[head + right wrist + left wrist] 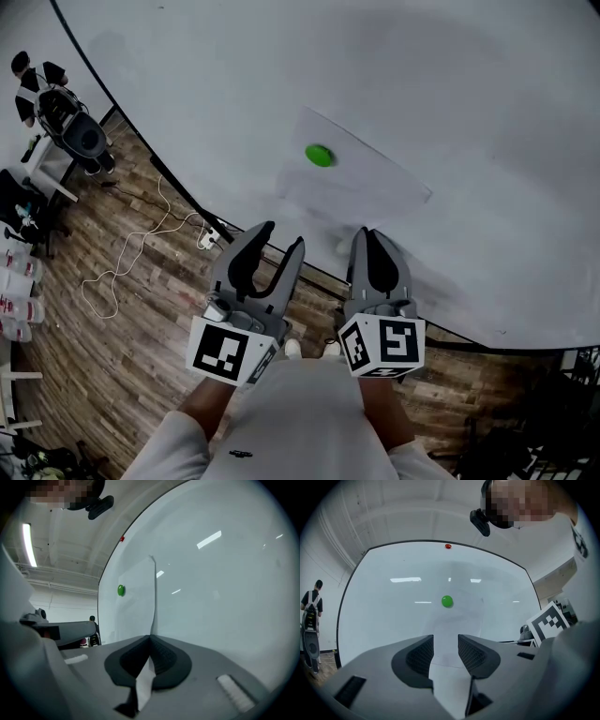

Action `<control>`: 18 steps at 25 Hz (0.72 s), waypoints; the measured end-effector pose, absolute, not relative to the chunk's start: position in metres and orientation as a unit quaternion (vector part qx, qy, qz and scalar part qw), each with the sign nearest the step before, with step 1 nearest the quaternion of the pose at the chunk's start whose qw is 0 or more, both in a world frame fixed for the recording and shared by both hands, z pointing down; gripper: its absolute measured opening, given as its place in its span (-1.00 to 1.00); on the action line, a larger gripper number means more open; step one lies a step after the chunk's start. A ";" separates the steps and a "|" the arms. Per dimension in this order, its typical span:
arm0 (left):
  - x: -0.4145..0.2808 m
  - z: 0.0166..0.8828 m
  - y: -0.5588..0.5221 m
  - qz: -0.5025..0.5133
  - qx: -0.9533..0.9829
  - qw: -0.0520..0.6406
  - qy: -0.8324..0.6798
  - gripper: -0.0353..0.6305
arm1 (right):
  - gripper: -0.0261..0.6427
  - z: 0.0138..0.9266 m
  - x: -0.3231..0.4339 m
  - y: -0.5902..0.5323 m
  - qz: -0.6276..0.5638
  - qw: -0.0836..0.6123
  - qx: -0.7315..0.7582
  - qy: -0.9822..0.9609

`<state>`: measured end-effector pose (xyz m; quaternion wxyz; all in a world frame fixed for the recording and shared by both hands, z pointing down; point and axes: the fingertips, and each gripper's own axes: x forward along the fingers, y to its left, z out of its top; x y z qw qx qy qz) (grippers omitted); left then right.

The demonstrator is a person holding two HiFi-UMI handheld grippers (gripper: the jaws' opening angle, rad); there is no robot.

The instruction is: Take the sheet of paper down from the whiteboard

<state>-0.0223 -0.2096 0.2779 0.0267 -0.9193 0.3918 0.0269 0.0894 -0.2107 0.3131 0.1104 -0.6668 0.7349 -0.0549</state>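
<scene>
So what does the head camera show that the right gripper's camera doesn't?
Only the head view: the wooden floor, a white cable lying on it, and both grippers side by side, the left gripper open beside the right gripper.
Only the right gripper view: that gripper's jaws shut on the paper's edge, a ceiling light, and a red dot at the board's rim.
Both: the whiteboard, the sheet of paper and the green magnet pinning it.
</scene>
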 end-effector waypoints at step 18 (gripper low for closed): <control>0.017 0.221 -0.219 0.050 -0.922 0.065 0.379 -0.41 | -0.89 0.314 0.092 -0.206 -0.062 0.107 -0.653 0.747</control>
